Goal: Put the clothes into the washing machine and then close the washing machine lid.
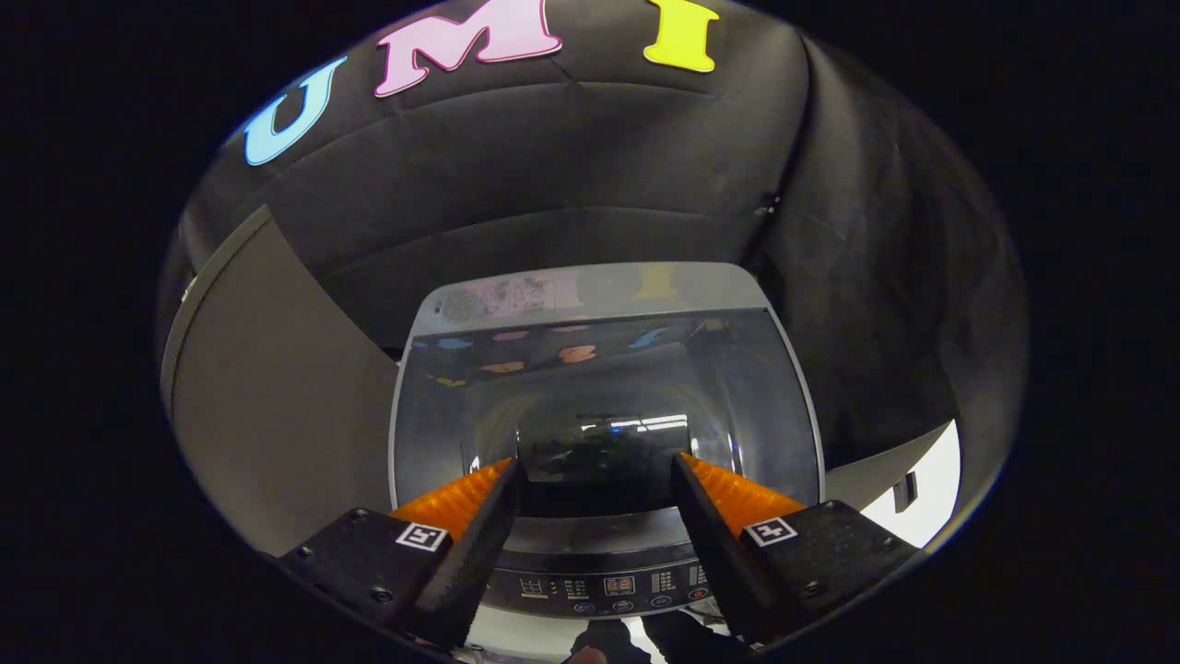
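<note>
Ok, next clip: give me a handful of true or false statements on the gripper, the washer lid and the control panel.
1. The gripper is open, nothing between its fingers. True.
2. The washing machine lid is raised upright. False: the glass lid lies flat over the tub, closed.
3. The control panel sits between the fingers, nearer the camera than the lid. True.
4. A garment hangs from the fingers. False: they hold nothing.
5. The fingertips reach to the near edge of the lid. True, as far as this view tells; contact cannot be judged.
</note>
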{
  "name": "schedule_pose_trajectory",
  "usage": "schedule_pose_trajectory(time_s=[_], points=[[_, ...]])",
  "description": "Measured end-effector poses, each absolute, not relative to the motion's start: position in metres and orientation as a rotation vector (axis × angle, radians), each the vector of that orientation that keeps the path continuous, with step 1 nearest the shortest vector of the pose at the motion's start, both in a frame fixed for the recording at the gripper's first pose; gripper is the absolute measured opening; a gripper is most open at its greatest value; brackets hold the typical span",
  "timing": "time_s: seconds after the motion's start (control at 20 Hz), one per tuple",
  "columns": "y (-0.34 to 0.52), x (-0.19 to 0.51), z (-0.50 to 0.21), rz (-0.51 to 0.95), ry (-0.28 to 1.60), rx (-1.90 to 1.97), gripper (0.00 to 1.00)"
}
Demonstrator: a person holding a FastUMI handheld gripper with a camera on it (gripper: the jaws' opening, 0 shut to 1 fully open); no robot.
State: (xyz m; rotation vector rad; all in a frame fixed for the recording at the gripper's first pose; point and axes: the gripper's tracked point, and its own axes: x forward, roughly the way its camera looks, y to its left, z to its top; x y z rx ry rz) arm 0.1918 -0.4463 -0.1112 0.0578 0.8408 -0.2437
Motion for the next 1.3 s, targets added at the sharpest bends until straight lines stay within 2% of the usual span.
schedule_pose_trajectory(time_s=[0.4,0.75,1.3], points=[[-0.428,0.209,0.046,-0.179,0.433,0.02,1.0],[-0.395,0.182,0.164,-0.098,0.119,-0.005,1.0],[-0.384,0.147,0.238,-0.065,-0.109,-0.05,0.99]])
